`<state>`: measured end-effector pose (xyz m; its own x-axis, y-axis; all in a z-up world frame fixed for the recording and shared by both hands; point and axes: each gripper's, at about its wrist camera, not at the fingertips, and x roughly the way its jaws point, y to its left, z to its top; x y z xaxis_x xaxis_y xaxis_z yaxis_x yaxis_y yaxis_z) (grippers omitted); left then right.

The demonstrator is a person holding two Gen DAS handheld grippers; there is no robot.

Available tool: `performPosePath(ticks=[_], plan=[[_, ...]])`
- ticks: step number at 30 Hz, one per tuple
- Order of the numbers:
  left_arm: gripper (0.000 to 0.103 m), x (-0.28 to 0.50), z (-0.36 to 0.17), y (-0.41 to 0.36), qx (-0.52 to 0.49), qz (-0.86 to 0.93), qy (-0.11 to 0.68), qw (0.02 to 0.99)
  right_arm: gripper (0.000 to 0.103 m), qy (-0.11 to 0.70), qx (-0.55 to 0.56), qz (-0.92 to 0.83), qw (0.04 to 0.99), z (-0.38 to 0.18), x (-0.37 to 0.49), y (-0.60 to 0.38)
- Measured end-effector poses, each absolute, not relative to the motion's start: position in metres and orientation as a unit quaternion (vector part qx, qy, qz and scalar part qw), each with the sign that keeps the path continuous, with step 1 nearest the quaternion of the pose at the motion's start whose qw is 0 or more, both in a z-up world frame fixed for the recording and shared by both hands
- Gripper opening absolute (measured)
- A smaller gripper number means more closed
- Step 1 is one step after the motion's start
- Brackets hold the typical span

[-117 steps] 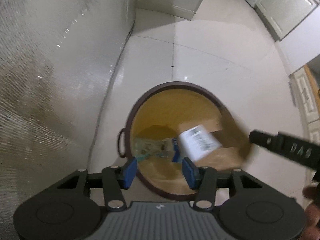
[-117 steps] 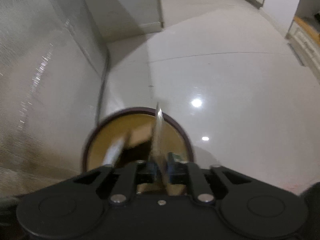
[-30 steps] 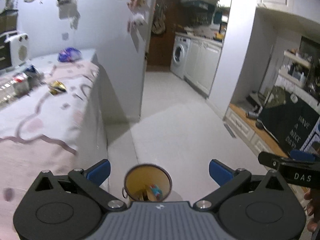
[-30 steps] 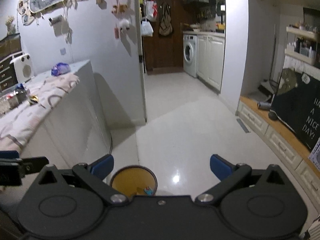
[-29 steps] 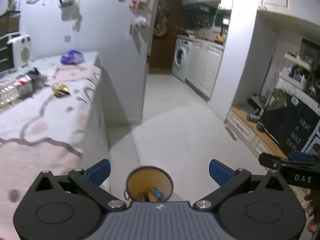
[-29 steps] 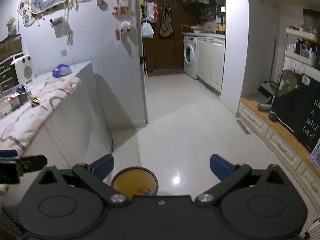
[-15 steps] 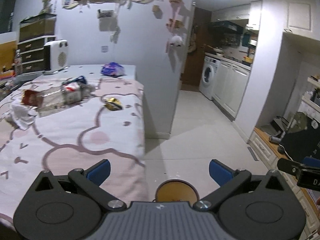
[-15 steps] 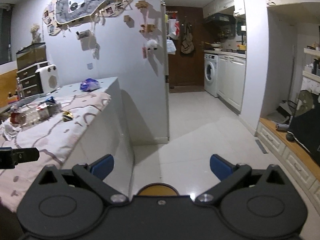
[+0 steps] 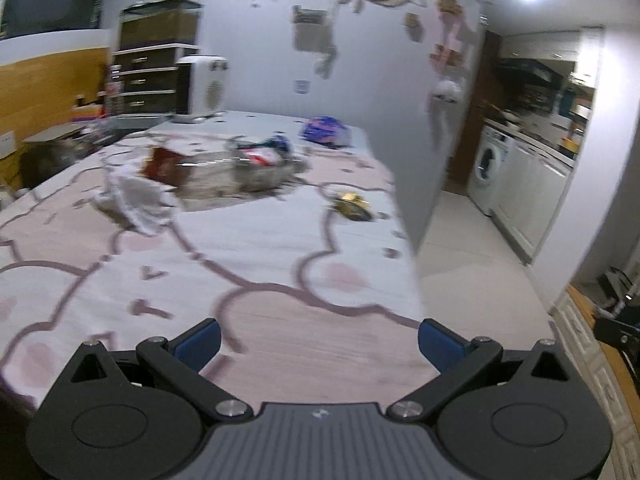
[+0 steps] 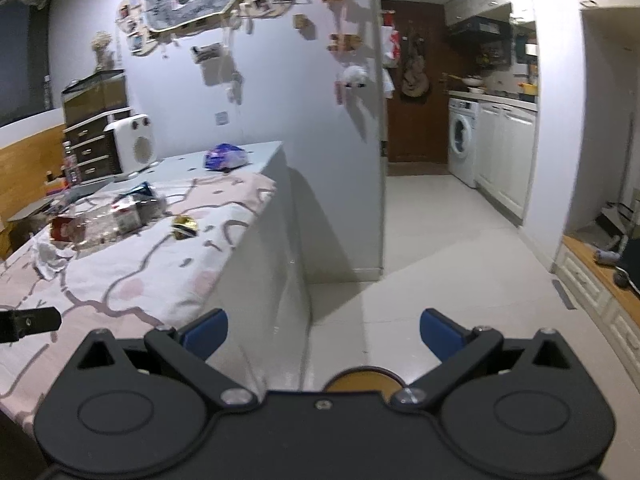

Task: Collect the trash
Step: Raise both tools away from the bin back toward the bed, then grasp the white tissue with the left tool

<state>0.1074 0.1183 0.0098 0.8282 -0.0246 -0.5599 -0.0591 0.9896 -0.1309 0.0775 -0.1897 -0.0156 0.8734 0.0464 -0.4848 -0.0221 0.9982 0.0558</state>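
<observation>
Jaws spread wide and empty on both your left gripper [image 9: 318, 344] and right gripper [image 10: 324, 332]. Your left hovers over the tablecloth [image 9: 256, 264], facing a gold wrapper [image 9: 352, 206] and crumpled tissue [image 9: 136, 200].

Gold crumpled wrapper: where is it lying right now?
The gold crumpled wrapper lies alone on the pink patterned tablecloth near the table's right edge, just right of the clear plastic packaging and in front of the blue bag.
</observation>
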Motion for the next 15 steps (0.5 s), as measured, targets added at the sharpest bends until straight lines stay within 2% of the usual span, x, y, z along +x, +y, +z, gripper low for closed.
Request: performPosePath(ticks=[10,15], plan=[[0.103,0.144,0.017,0.199,-0.050,0.084,0.287,0.953,0.103,0.252,0.021,0.068,0.965,-0.019,0.128,-0.136],[0.103,0.178,0.024,0.242,-0.031,0.065,0.269,0.960,0.103,0.249,0.023,0.079,0.965,-0.024,0.147,-0.118]])
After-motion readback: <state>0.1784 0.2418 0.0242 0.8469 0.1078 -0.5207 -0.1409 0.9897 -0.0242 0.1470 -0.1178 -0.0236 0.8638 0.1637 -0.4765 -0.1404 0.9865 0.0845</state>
